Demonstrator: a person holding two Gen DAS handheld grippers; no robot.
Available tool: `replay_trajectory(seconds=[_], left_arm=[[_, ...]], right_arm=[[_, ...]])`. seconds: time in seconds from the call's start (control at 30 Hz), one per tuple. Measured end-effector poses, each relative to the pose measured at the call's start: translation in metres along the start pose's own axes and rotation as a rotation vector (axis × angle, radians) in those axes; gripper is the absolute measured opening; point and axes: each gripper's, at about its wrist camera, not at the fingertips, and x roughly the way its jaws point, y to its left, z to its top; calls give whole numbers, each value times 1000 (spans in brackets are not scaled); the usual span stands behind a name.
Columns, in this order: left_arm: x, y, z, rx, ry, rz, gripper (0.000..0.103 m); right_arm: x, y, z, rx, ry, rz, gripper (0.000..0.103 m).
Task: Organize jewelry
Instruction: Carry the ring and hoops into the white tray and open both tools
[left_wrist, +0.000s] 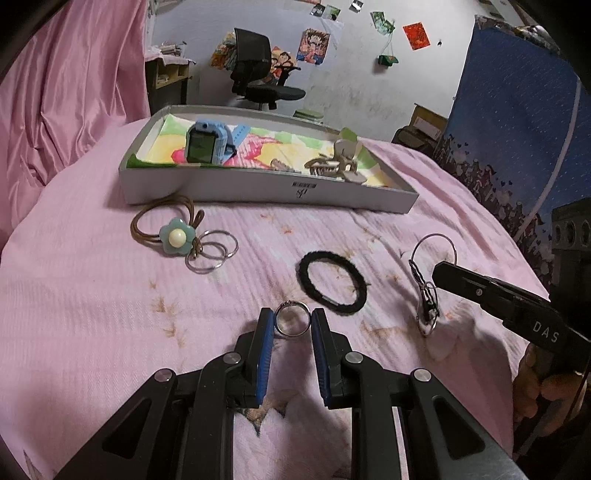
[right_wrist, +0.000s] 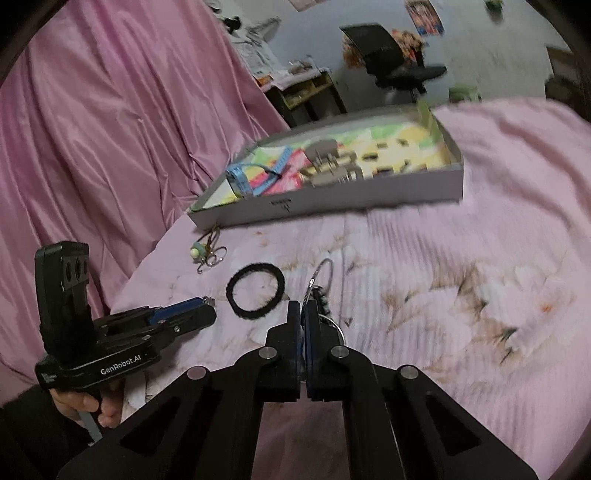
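On the pink bedspread (left_wrist: 92, 314) the tidying looks roughly half done. At the far side sits the shallow grey box (left_wrist: 258, 190), and it already holds a blue child's smartwatch (left_wrist: 205, 142) towards its left end and a beige claw hair clip (left_wrist: 338, 162) towards its right.

Still loose on the bedspread, from the left: a brown hair tie with a blue flower charm (left_wrist: 175, 236) lying just in front of the box, touching a small cluster of silver rings (left_wrist: 212, 251); then a silver finger ring (left_wrist: 292, 319) standing between the blue pads of the left gripper (left_wrist: 292, 325), which appears clamped on it from both sides; then a black elastic hair band (left_wrist: 332, 282) lying flat, just beyond and to the right of that ring.

Furthest right, a wire hoop with a dark chain and small rings (left_wrist: 428, 280) lies on the cloth. The right gripper (right_wrist: 303, 314) has its jaws pressed together on the near end of this piece, judging by the rings showing either side of the pads.

So two items are stowed, two are in hand, and three wait.
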Motion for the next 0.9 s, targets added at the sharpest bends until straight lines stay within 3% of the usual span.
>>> replay_trajectory(seconds=[0.3, 0.53, 0.77, 0.9], left_arm=[[-23, -7, 13, 8, -120, -27, 20], [-26, 0, 41, -28, -203, -28, 20], [-6, 7, 79, -46, -247, -25, 20], [17, 6, 102, -36, -241, -6, 20]], right_arm=[[-32, 17, 13, -129, -158, -9, 2], [-45, 33, 34, -232, -285, -9, 2], [-35, 30, 68, -270, -339, -10, 2], [-21, 31, 82, -290, -367, -73, 2]])
